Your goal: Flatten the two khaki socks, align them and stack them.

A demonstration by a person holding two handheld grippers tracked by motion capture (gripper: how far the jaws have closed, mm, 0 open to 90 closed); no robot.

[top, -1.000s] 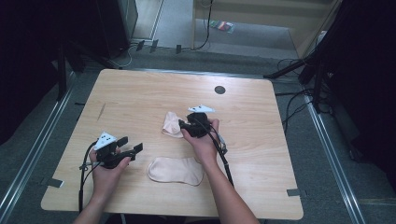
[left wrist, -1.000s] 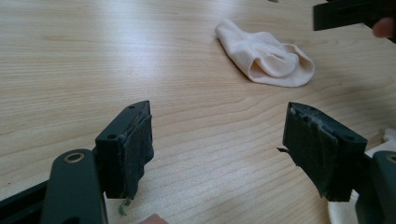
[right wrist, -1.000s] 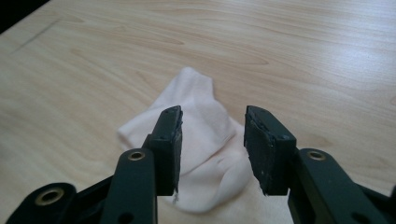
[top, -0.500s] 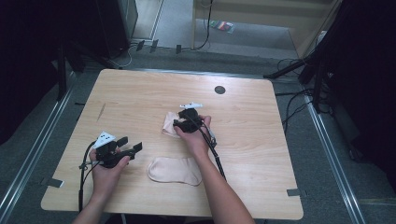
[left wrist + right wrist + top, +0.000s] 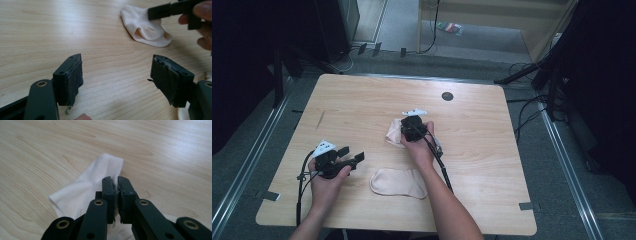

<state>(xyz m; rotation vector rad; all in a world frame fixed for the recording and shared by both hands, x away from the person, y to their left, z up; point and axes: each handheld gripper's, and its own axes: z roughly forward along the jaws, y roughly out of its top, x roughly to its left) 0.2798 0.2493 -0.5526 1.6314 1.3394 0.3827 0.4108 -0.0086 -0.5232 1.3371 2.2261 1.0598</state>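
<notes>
A crumpled pale sock [image 5: 392, 135] lies near the middle of the wooden table [image 5: 492, 150]. My right gripper [image 5: 405, 132] reaches down onto its right side. In the right gripper view the jaws [image 5: 117, 181] have just been closing and now stand together, pinching a fold of this sock [image 5: 92, 182]. A second pale sock [image 5: 398, 182] lies flat nearer the front edge, between the two forearms. My left gripper [image 5: 352, 153] rests low at the front left, open, with bare wood between its jaws [image 5: 116, 75]. The left gripper view shows the crumpled sock [image 5: 147, 32] and the right gripper [image 5: 160, 11] farther off.
A small dark round hole [image 5: 447, 96] sits in the tabletop at the back. Grey tape marks [image 5: 526, 205] are stuck near the front corners. Black cables trail from both grippers toward the front edge. Stands and cables [image 5: 537, 75] crowd the floor to the right.
My right gripper has shifted a little left and down onto the crumpled sock, and its jaws have come together on the fabric. The left hand has kept still.
</notes>
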